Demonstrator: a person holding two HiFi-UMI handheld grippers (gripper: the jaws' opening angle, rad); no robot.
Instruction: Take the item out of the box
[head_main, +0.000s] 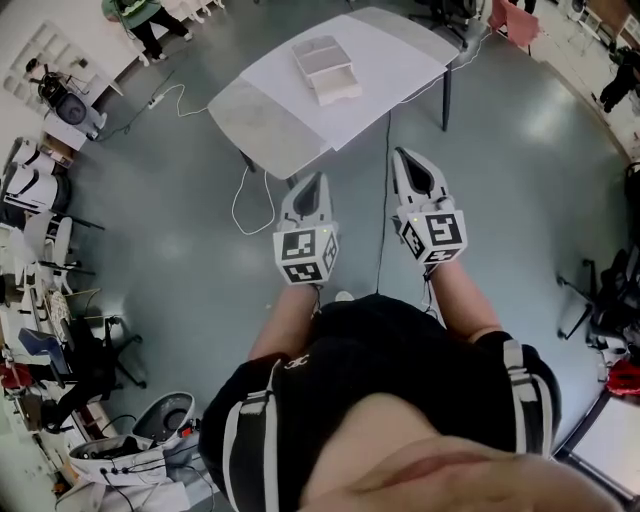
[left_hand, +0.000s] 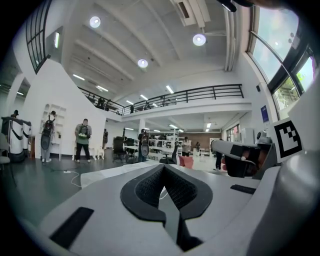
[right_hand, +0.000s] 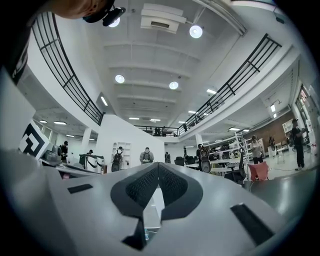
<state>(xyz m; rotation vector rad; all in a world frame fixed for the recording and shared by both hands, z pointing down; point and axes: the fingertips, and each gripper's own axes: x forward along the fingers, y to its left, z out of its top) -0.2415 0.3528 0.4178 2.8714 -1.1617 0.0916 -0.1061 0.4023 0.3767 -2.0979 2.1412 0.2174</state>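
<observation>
Grey hall floor (head_main: 200, 230), with a white-topped table (head_main: 270, 120) ahead of the person; the box (head_main: 325, 68) sits on the table's far half, and its contents cannot be made out. Left gripper (head_main: 316, 180) and right gripper (head_main: 405, 157) are held side by side short of the table's near edge, pointing toward it, well apart from the box. Both sets of jaws are pressed together at the tips with nothing between them.

We list: box (head_main: 325, 68) on the surface (head_main: 270, 115), far centre; left gripper (head_main: 317, 180) and right gripper (head_main: 404, 157) side by side, nearer, over the floor (head_main: 180, 240).
</observation>
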